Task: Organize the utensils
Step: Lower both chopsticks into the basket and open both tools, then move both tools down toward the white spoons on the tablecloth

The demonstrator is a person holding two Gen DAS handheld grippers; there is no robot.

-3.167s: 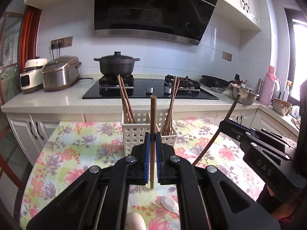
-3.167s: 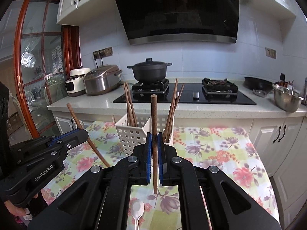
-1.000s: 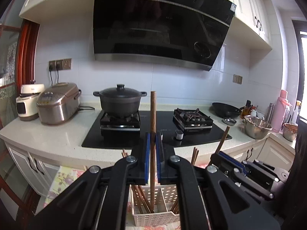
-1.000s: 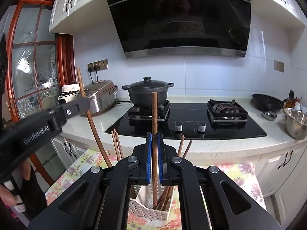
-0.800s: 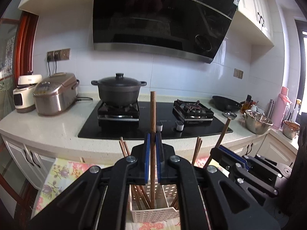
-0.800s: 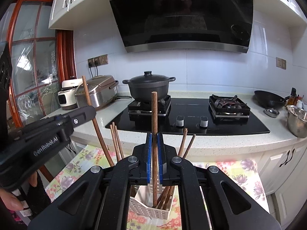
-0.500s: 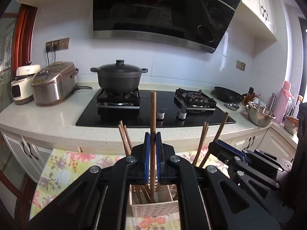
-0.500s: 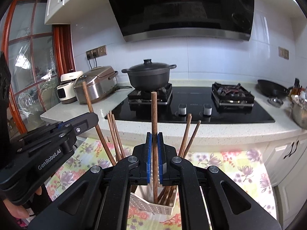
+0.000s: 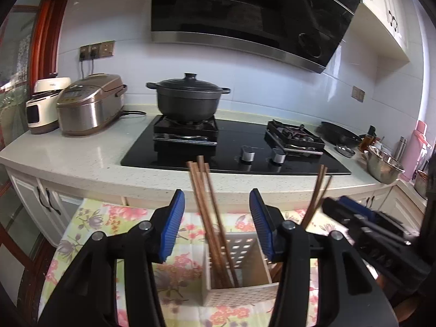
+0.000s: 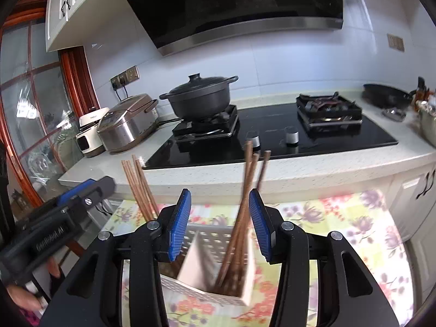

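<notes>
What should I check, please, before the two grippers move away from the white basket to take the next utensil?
1. Left gripper open and empty: ok, the blue pads stand wide apart and clamp nothing.
2. Right gripper open and empty: ok, same state.
3. Chopsticks resting in the left compartment of the white basket: ok, they lean there freely.
4. Second chopstick group inside the right compartment: ok, though blurred.
5. Basket upright on the floral tablecloth: ok.
6. Next utensil to pick: cannot tell, none shows on the table in either view.
</notes>
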